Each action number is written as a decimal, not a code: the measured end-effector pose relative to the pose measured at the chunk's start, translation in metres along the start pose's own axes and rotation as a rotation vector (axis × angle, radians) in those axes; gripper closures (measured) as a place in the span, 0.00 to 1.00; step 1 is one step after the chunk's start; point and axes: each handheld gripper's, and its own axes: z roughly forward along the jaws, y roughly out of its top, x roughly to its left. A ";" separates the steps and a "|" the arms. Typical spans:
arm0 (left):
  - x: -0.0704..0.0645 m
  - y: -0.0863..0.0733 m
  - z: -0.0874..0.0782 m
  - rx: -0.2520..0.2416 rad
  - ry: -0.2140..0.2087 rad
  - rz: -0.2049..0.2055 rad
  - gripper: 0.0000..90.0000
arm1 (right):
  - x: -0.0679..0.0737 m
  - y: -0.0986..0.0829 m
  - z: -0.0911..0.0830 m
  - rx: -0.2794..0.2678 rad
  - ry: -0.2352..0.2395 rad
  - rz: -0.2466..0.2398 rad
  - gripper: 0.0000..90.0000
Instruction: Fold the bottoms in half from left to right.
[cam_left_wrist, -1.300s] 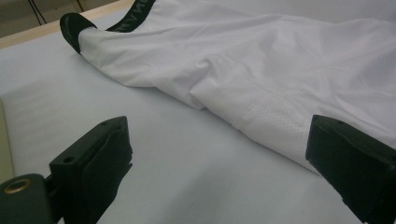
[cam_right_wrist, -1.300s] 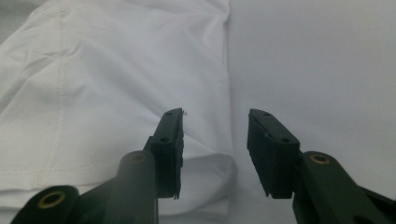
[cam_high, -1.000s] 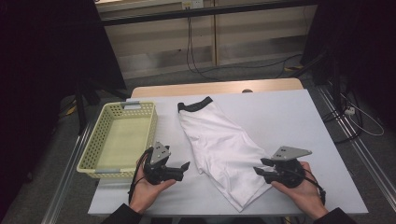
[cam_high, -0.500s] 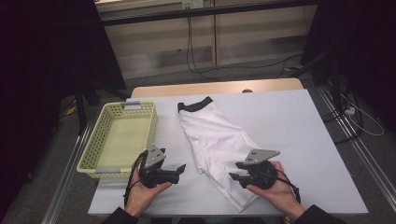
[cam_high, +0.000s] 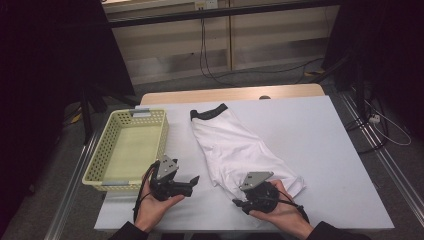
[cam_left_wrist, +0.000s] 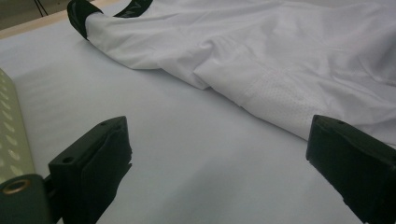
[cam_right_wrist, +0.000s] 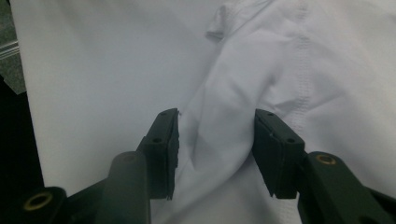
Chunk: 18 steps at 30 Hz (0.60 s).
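I see the white garment (cam_high: 235, 150) lying flat across the middle of the bench (cam_high: 325, 150), its dark collar toward the upper centre of the frame and the yellow basket (cam_high: 127, 147) at left. My right hand-held gripper (cam_right_wrist: 215, 149) has its jaws apart, straddling a raised fold at the lower hem. My left hand-held gripper (cam_left_wrist: 219, 163) stands wide apart over bare bench, just short of the cloth. I judge the fabric light, limp and a little slippery; I'd pinch a doubled fold or the stitched hem, not a single layer.

Basket (cam_high: 131, 145) lies left of the shirt (cam_high: 235, 147) (both on the table (cam_high: 325, 145)).
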 end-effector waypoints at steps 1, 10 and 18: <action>0.000 0.000 0.000 0.001 0.000 -0.001 0.07 | 0.001 0.000 0.000 0.002 0.003 -0.004 0.60; -0.001 0.000 0.002 0.006 -0.001 0.007 0.07 | 0.007 -0.002 0.003 0.001 0.011 -0.029 0.55; -0.001 0.000 0.004 0.008 -0.001 0.004 0.07 | 0.008 0.000 0.004 0.022 0.005 -0.014 0.61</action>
